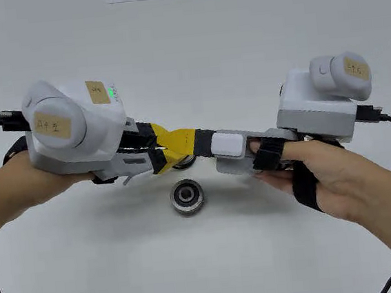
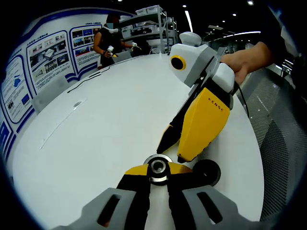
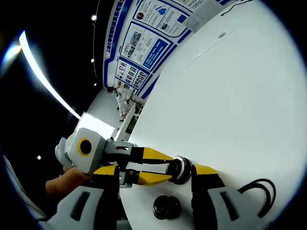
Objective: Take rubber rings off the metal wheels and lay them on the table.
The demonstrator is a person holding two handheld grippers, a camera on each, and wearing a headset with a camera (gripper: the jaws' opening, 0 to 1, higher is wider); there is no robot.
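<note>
Left gripper view has my left gripper (image 2: 159, 178) clamped on a small metal wheel (image 2: 158, 166), its yellow tips pinching the rim from both sides and the wheel's flat face turned towards the camera. The wheel hangs in the air, just above the table (image 1: 194, 63).

I judge the wheel stiff, smooth and heavy for its size, so it wants a firm pinch across the rim. The rubber ring (image 3: 186, 168), the dark band I think I see around it in the right gripper view, should be soft, light and stretchy, and tight on the metal. I would catch it at its outer edge with one tip and roll it sideways off the rim.

My right gripper (image 2: 173, 149) comes in from the opposite side with its jaws apart. One yellow tip is touching or just beside the wheel's edge, and I cannot tell which.

In the head view both my hands are level and pointed at each other, with the left hand (image 1: 19, 181) gripping from behind and the right hand (image 1: 323, 176) under its gripper. A second wheel (image 1: 187, 196), with a dark ring on it, lies flat on the table just below where the tips meet.
</note>
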